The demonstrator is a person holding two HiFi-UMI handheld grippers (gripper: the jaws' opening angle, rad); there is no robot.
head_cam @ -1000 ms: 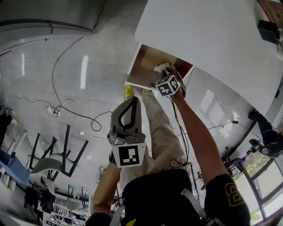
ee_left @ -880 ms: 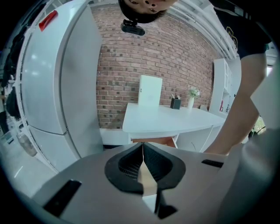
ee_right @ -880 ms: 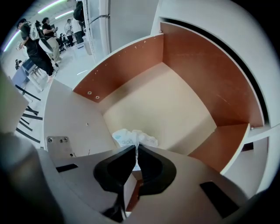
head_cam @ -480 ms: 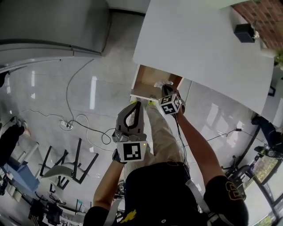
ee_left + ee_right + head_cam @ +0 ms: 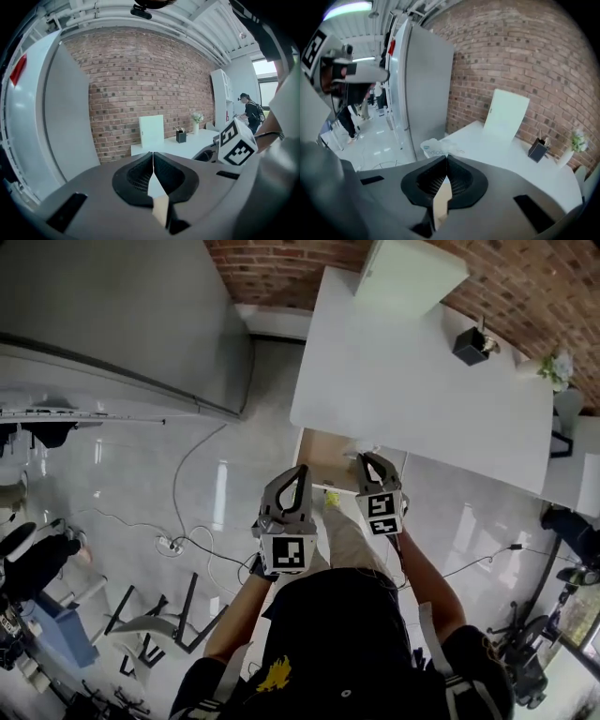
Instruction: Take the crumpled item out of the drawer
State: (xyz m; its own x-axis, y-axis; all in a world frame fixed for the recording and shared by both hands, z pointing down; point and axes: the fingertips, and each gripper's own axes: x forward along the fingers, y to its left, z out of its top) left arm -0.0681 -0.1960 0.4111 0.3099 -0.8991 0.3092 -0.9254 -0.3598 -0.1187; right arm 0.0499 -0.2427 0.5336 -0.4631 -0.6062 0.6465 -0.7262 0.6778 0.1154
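The open drawer [image 5: 322, 448] shows its tan inside under the white table's near edge. My right gripper [image 5: 369, 461] hovers at the drawer's right front. In the right gripper view its jaws [image 5: 444, 158] are pressed together on a crumpled white wrapper with blue print [image 5: 436, 148], which sticks out beyond the tips. My left gripper [image 5: 298, 471] hangs just left of the drawer front. Its jaws [image 5: 153, 154] meet with nothing between them.
The white table [image 5: 422, 362] carries a white board [image 5: 408, 273], a black pen holder [image 5: 469, 345] and a small flower vase [image 5: 560, 367]. A tall grey cabinet [image 5: 112, 324] stands to the left. Cables [image 5: 178, 542] and stools [image 5: 155, 624] lie on the glossy floor.
The right gripper, down inside the drawer at the white item a second ago, has pulled back out with the wrapper in its jaws. The head view has swung up toward the brick wall.
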